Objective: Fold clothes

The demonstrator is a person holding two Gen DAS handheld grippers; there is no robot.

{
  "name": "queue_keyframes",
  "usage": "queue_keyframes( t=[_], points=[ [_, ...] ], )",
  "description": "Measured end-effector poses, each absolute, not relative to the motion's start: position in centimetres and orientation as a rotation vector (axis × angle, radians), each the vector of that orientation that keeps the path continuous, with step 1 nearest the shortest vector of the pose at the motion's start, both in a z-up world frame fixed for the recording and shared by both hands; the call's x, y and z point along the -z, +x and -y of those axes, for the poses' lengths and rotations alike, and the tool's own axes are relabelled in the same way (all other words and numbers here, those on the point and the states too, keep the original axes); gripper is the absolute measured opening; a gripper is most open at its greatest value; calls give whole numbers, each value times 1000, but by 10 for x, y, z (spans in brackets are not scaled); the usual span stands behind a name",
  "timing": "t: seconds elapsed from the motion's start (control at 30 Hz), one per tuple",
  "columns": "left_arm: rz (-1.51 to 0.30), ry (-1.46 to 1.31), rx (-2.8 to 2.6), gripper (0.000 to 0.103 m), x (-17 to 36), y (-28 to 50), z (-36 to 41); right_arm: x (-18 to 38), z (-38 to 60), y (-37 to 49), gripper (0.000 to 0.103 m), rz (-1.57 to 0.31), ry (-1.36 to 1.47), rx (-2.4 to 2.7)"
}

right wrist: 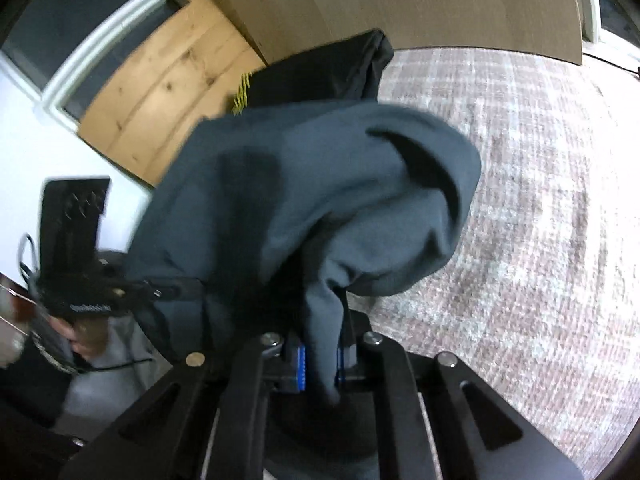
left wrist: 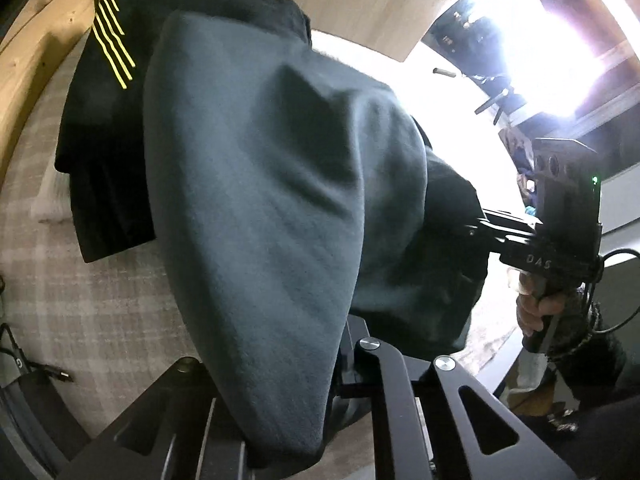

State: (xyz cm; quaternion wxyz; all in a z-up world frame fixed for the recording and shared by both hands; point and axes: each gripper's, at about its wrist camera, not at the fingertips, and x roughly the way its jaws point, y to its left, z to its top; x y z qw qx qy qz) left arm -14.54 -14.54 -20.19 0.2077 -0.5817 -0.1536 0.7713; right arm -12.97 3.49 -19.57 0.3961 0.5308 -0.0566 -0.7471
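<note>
Pinching the grey garment [right wrist: 320,200], both the left gripper [left wrist: 332,392] and right gripper [right wrist: 320,360] are clamped on its edge. Soft and limp, it will likely sag; hold corners.

Left claw [left wrist: 320,392] under grey garment [left wrist: 256,200]

You're in a home room, kneeling-low over a plaid rug [right wrist: 520,200]. Beyond the rug stands a pale wooden panel [right wrist: 400,0], and left of the rug, knotty pine boards [right wrist: 160,92].

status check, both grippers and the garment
Left gripper and right gripper shut on teal garment, lifted between them. Black folded garment lies behind.
</note>
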Motion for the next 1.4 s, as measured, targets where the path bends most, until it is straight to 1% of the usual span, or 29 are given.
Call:
queue_keyframes(
  t=[0.13, 0.33, 0.47, 0.57, 0.7, 0.83, 0.9, 1.0, 1.1, 1.17, 1.2, 1.27, 1.33, 1.37, 1.4],
  points=[
    [446, -1549, -2164, 11, 178, -138, 146, 153, -40, -127, 9, 153, 1254, 1909],
    [483, -1408, -2225, 11, 131, -132, 158, 83, -30, -123, 9, 93, 1104, 1940],
    [485, -1326, -2288, 11, 97, -134, 165, 47, -17, -129, 9, 104, 1048, 1938],
    [457, -1248, -2343, 11, 57, -155, 198, 14, -3, -141, 9, 82, 975, 1957],
    [384, -1166, -2435, 11, 9, -168, 207, -32, 15, -160, 9, 76, 870, 1987],
    [318, -1086, -2529, 11, -39, -196, 221, -72, 27, -183, 9, 111, 782, 2013],
    [301, -1066, -2560, 11, -51, -207, 228, -79, 30, -197, 9, 146, 771, 2012],
    [301, -1084, -2571, 11, -34, -233, 238, -70, 41, -216, 9, 170, 784, 2006],
    [316, -1166, -2541, 11, 8, -254, 248, -33, 51, -232, 9, 181, 867, 1989],
    [340, -1232, -2501, 11, 58, -257, 251, 7, 57, -240, 9, 166, 935, 1985],
    [369, -1294, -2467, 11, 93, -266, 255, 33, 62, -244, 9, 148, 974, 1989],
    [401, -1436, -2407, 11, 153, -281, 258, 95, 74, -254, 9, 104, 1094, 1986],
    [430, -1547, -2358, 11, 201, -286, 263, 153, 85, -259, 9, 56, 1247, 1949],
    [445, -1599, -2332, 12, 224, -288, 265, 158, 83, -256, 10, 45, 1253, 1939],
    [471, -1585, -2320, 12, 230, -286, 269, 163, 82, -254, 13, 34, 1260, 1930]
  ],
)
